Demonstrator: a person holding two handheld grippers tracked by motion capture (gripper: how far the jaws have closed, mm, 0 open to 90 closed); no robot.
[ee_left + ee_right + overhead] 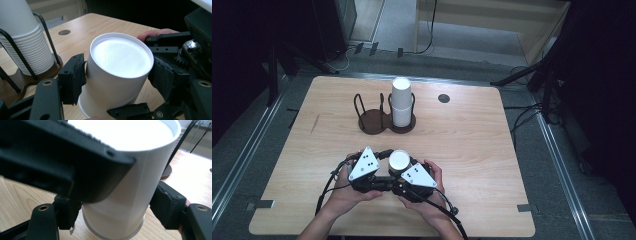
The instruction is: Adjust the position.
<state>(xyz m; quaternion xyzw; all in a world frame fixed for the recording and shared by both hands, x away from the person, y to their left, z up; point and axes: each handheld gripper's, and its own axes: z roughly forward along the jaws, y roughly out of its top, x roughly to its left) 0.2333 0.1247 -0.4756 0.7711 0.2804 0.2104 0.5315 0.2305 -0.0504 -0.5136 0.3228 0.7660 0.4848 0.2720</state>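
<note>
Upside-down cup (399, 161) near the counter's (472, 150) front edge, mid-width. Left hand-held gripper (117, 75) clamped on its sides; right hand-held gripper (112, 205) likewise closed on it. Cup stack (401, 101) in holder (384, 122) toward the back edge.

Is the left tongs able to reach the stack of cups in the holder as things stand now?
Probably not right away. The left tongs are shut on the upside-down white cup, which the right tongs also grip. The table between it and the stack of cups looks free, though.
</note>
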